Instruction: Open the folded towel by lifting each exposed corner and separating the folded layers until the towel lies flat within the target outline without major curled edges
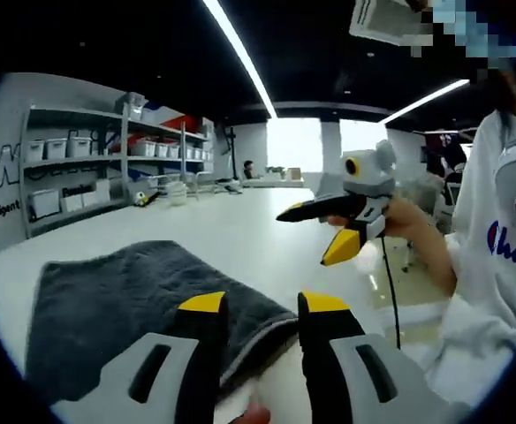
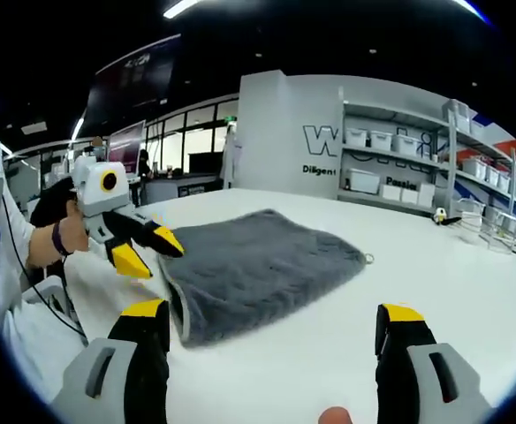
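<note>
looking along the left gripper (image 1: 260, 305) in the left gripper view: its two yellow-tipped jaws rise from the bottom edge with a moderate gap, nothing between them. the left jaw tip sits over the near right part of the folded grey towel (image 1: 125, 305); cannot tell if it touches the cloth. the right jaw tip is over bare white table (image 1: 240, 225), just past the towel's edge. towel lies on the near left part of the table, stacked layers visible along its right edge. right gripper (image 1: 333, 231) comes in from the right, held in a person's hand (image 1: 404, 216), up off the table and well apart from the towel; its jaws are spread a moderate way, empty. a cable (image 1: 390, 291) hangs below it. shelving with white bins (image 1: 72, 163) stands along the far left wall.

right gripper view: own jaws spread wide, empty, hovering over bare table on the near side of the towel (image 2: 258, 261). towel sits mid-table, folded, a small hanging loop (image 2: 368, 259) at its right corner. left gripper (image 2: 147, 247) enters from the left, jaws parted and empty, tips just beside the towel's left corner; contact not clear. shelving with bins (image 2: 417, 168) at right rear, wall lettering (image 2: 324, 141) beside it.
</note>
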`<state>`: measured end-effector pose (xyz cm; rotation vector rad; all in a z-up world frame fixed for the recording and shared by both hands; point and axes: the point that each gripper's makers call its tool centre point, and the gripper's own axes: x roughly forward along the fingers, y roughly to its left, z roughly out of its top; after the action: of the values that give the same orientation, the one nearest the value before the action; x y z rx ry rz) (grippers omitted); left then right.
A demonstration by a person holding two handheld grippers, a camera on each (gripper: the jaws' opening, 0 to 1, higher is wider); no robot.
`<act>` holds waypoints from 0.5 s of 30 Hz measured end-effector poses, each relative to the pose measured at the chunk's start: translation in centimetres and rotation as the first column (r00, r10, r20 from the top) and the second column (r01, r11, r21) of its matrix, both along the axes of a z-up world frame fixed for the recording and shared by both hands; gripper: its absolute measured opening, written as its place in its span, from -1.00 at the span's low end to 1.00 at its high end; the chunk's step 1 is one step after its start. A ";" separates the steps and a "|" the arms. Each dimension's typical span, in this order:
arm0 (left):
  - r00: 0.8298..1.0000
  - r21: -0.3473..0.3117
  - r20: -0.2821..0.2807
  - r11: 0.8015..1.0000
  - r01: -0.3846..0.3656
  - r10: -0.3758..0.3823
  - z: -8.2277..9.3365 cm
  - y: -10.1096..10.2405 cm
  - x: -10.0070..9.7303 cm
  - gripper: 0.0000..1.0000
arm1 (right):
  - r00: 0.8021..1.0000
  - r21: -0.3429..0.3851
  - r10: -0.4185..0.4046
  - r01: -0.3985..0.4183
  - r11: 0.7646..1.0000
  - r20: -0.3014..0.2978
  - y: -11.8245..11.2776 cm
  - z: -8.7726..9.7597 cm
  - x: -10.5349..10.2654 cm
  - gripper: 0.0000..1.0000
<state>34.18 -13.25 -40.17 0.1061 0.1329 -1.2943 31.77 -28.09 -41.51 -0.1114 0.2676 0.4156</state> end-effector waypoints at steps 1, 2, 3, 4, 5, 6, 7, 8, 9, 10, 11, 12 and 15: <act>0.999 -0.019 0.000 0.999 -0.048 0.048 0.5 1.6 0.7 -0.30 | 1.000 -0.002 0.006 -0.006 1.000 0.001 0.3 0.1 0.1 0.99; 0.995 -0.035 0.005 0.994 -0.104 0.104 1.0 3.2 1.6 -0.25 | 1.000 -0.004 0.011 -0.011 1.000 0.001 0.6 0.1 0.2 0.99; 0.987 -0.054 0.012 0.985 -0.162 0.162 1.5 4.9 2.4 -0.16 | 1.000 -0.006 0.018 -0.018 1.000 0.000 0.9 0.1 0.4 0.99; 0.975 -0.067 0.013 0.974 -0.218 0.220 1.9 6.6 3.2 -0.08 | 1.000 -0.007 0.024 -0.024 1.000 0.000 1.2 0.2 0.5 0.99; 0.963 -0.071 0.022 0.961 -0.266 0.268 2.1 8.3 3.9 -0.01 | 1.000 -0.008 0.030 -0.030 1.000 0.000 1.6 0.2 0.7 0.99; 0.949 -0.074 0.034 0.948 -0.310 0.313 2.2 9.9 4.5 0.07 | 0.999 -0.009 0.038 -0.038 0.999 0.000 1.9 0.3 0.8 0.99; 0.935 -0.077 0.046 0.934 -0.348 0.352 2.3 11.4 5.0 0.12 | 0.999 -0.010 0.048 -0.048 0.999 0.000 2.5 0.4 1.0 0.99; 0.922 -0.077 0.051 0.922 -0.380 0.385 2.3 12.7 5.3 0.16 | 0.998 -0.012 0.056 -0.056 0.998 0.000 2.9 0.5 1.1 0.99; 0.910 -0.071 0.053 0.910 -0.407 0.411 2.1 14.0 5.6 0.20 | 0.998 -0.014 0.064 -0.064 0.998 0.001 3.4 0.5 1.3 0.99; 0.907 -0.067 0.053 0.908 -0.414 0.418 1.9 14.3 5.7 0.24 | 0.997 -0.015 0.071 -0.071 0.997 0.002 3.7 0.6 1.4 0.99; 0.894 -0.044 0.056 0.896 -0.442 0.444 1.3 15.5 6.0 0.28 | 0.997 -0.016 0.078 -0.078 0.997 0.002 4.0 0.6 1.5 0.99; 0.881 -0.022 0.059 0.883 -0.470 0.470 0.8 16.7 6.2 0.33 | 0.996 -0.017 0.085 -0.085 0.996 0.002 4.3 0.6 1.6 0.99; 0.854 0.044 0.064 0.854 -0.519 0.516 -1.1 19.0 6.6 0.45 | 0.994 -0.013 0.110 -0.110 0.994 0.001 5.6 0.6 2.0 0.99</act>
<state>40.75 5.76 -41.31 0.1427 0.1458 -0.7442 33.80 -22.54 -40.91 -0.1396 0.2630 0.5227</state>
